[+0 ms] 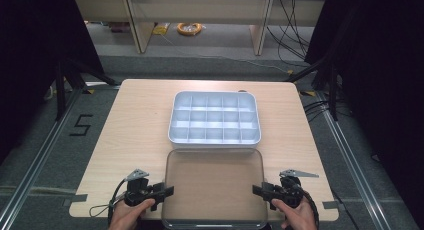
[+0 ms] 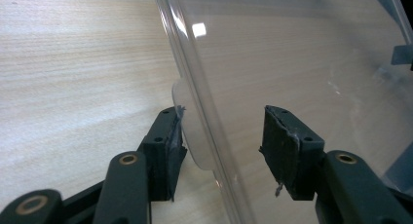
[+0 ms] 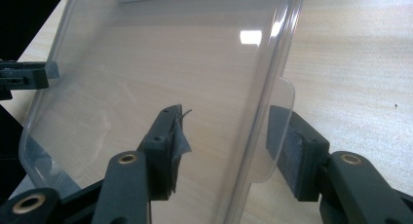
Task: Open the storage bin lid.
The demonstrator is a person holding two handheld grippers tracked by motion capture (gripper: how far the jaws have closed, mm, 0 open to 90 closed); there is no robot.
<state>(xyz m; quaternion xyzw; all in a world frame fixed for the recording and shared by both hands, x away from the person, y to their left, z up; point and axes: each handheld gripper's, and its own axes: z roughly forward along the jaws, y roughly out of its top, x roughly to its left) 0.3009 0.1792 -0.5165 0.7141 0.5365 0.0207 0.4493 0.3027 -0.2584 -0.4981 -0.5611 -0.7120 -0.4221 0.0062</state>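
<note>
So your right gripper [image 3: 221,153] has its jaws straddling the side edge of the clear lid [image 3: 146,68]. One jaw sits over the flat clear panel, the other outside the rim, right behind the lid's little rounded tab [image 3: 282,112]. There's a visible gap on both sides, so the pads aren't pinching the rim. The lid lies on the wooden counter [image 3: 360,53]. Across the lid, at its far edge, your other gripper [image 3: 24,75] pokes in.
</note>
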